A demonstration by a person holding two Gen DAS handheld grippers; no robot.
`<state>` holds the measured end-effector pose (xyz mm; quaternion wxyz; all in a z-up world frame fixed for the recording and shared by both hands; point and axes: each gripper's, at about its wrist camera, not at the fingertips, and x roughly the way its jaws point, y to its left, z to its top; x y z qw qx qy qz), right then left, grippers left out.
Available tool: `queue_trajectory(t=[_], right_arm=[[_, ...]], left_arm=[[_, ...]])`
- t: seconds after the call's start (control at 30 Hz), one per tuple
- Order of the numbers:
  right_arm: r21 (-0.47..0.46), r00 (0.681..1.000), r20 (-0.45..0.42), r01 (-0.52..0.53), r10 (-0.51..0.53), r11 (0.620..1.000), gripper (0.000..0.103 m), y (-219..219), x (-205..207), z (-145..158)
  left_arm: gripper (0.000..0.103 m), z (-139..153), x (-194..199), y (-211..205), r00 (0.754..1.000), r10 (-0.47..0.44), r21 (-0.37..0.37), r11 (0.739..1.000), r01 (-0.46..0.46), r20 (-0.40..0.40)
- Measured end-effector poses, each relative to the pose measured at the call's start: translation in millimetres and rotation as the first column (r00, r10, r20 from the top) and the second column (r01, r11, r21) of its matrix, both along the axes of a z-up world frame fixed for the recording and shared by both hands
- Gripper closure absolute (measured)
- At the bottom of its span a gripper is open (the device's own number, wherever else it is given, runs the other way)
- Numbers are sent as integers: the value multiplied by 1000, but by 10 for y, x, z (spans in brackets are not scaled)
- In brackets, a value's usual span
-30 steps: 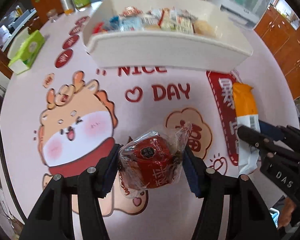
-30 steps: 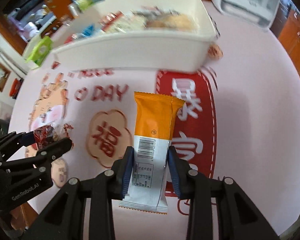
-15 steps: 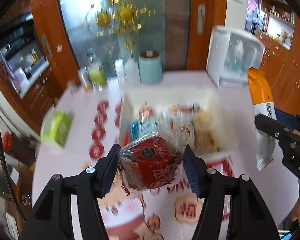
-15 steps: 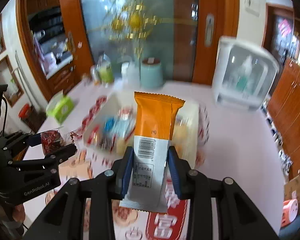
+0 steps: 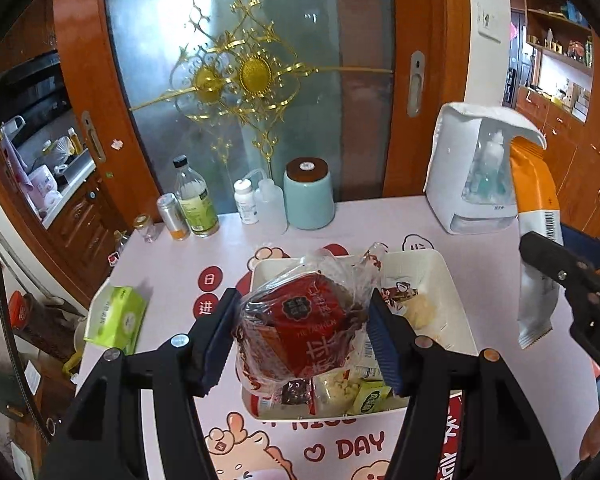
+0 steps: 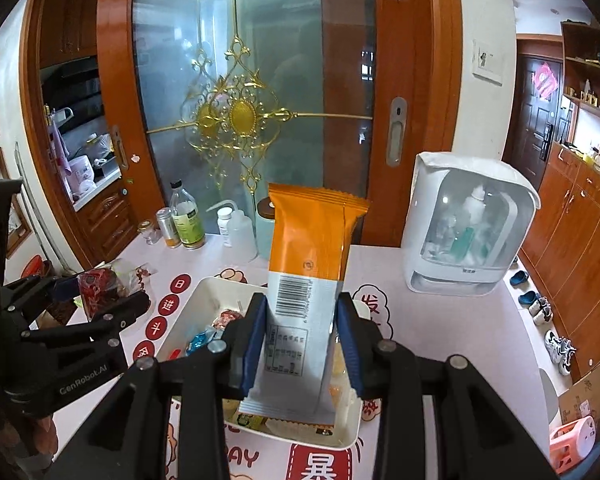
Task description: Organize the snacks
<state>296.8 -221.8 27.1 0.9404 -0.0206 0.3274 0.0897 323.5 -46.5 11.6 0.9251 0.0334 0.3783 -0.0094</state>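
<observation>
My left gripper [image 5: 300, 332] is shut on a red snack in clear crinkly wrap [image 5: 304, 320] and holds it in the air above the white bin [image 5: 452, 276], which holds several packets. My right gripper [image 6: 302, 340] is shut on an orange and white packet [image 6: 308, 276], held upright above the same white bin [image 6: 188, 308]. The left gripper with its red snack [image 6: 100, 284] shows at the left of the right wrist view. The orange packet [image 5: 534, 208] shows at the right of the left wrist view.
At the table's back stand a bottle [image 5: 194, 204], a can [image 5: 172, 216], a white squeeze bottle [image 5: 270, 208], a teal canister [image 5: 308, 196] and a white appliance [image 5: 476, 172]. A green tissue box [image 5: 116, 316] lies at the left edge.
Both grippers have lifted their snacks off the table mat and risen, and now hang over the bin. The views have tilted up toward the glass door.
</observation>
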Motion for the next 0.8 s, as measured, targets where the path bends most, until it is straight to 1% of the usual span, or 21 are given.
queue_trajectory(t=[0.13, 0.2, 0.27, 0.3, 0.33, 0.37, 0.4, 0.43, 0.5, 0.63, 0.8], right_arm=[[-10, 999, -40, 15, -15, 1000, 67, 33, 176, -155], [-10, 997, -69, 23, -24, 1000, 67, 31, 272, -267], [-14, 994, -106, 30, -31, 999, 66, 32, 385, -404], [-14, 992, -124, 33, -35, 999, 64, 26, 435, -465], [-10, 989, -146, 35, -36, 999, 64, 22, 487, -531], [-7, 985, -168, 40, -41, 999, 62, 14, 538, -607], [-3, 981, -190, 42, -42, 999, 55, 11, 582, -668], [-5, 976, -215, 45, -45, 999, 45, 8, 632, -739], [-28, 967, -243, 67, -72, 997, 38, -3, 711, -855], [-27, 952, -291, 93, -97, 995, 37, -65, 831, -1031], [-16, 932, -345, 111, -109, 994, 37, -110, 920, -1182]], left_arm=[[42, -212, 145, -64, 999, -15, 7, 1000, 15, -36], [40, -333, 237, -89, 998, -19, 11, 1000, 19, -58], [32, -430, 314, -106, 997, -22, 7, 1000, 22, -77], [22, -486, 361, -111, 996, -24, 2, 1000, 25, -89], [10, -537, 407, -117, 994, -31, -2, 1000, 31, -102], [5, -575, 444, -124, 993, -39, -7, 999, 39, -114], [1, -629, 492, -132, 990, -51, -15, 999, 50, -133], [1, -685, 537, -138, 987, -57, -19, 998, 55, -149], [1, -817, 626, -158, 982, -60, -8, 998, 59, -182], [1, -988, 707, -166, 978, -51, -4, 999, 51, -204], [1, -1100, 755, -114, 973, -45, -44, 998, 35, -228]])
